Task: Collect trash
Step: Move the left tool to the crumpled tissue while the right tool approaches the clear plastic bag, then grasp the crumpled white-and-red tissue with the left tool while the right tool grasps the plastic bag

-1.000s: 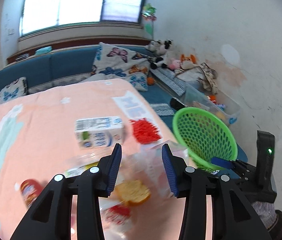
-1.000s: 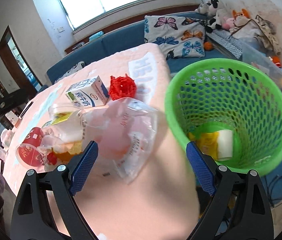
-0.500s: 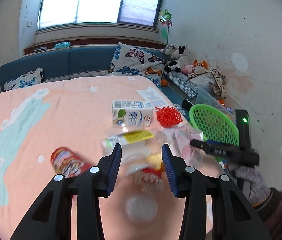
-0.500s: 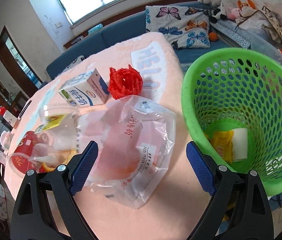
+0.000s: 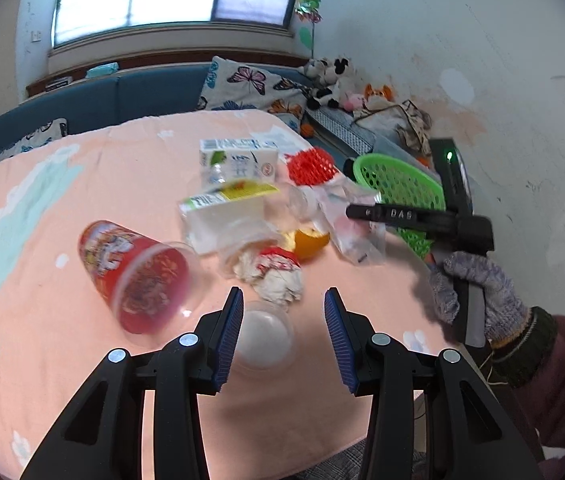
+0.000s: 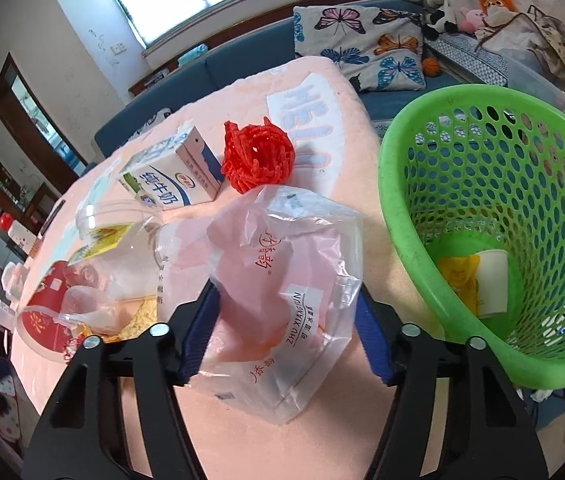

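Crumpled clear bag (image 6: 282, 280), beside green basket (image 6: 406, 216) — tabletop

One milk carton (image 6: 172, 178), one red foam fruit net (image 6: 258, 156), one clear plastic bag (image 6: 282, 292), one red printed cup (image 5: 134, 276), one clear round lid (image 5: 264, 338), one crumpled wrapper (image 5: 276, 274), one orange peel (image 5: 311, 240), one green basket (image 6: 494, 216) holding one paper cup (image 6: 492, 284).
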The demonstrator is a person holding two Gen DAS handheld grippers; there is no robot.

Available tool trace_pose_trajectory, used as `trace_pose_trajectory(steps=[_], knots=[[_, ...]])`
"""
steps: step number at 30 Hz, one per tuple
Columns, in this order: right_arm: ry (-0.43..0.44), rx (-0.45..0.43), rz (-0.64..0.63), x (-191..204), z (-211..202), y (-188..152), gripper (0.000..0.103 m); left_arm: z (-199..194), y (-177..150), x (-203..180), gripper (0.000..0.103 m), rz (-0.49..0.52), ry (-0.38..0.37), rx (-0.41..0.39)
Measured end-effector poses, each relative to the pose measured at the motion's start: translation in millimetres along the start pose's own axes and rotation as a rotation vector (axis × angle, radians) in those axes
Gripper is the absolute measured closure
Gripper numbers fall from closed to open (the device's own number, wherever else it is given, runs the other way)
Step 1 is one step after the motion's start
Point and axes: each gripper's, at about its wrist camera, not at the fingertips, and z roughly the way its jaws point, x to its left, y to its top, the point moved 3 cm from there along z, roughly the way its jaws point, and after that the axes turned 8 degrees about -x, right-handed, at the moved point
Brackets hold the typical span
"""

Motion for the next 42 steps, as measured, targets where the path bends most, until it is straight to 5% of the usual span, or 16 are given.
trace_pose_trajectory(steps=[8, 22, 29, 42], knots=[[-0.021, -0.055, -0.016, 0, -23, 1, 0.051, 40, -7, -13, 0.056, 0.043, 0.017, 0.025], [-0.002, -0.128, 0.0, -1, -58, 8, 0.052, 87, -7, -4, 0.054, 0.038, 0.087, 0.072], [0.007, -0.142, -0.008, 2, -66, 9, 0.052, 93, -8, 2, 0.061, 0.018, 0.134, 0.077], [0.011, -0.152, -0.015, 4, -76, 5, 0.052, 70, -10, 1, 0.073, -0.022, 0.073, 0.072]])
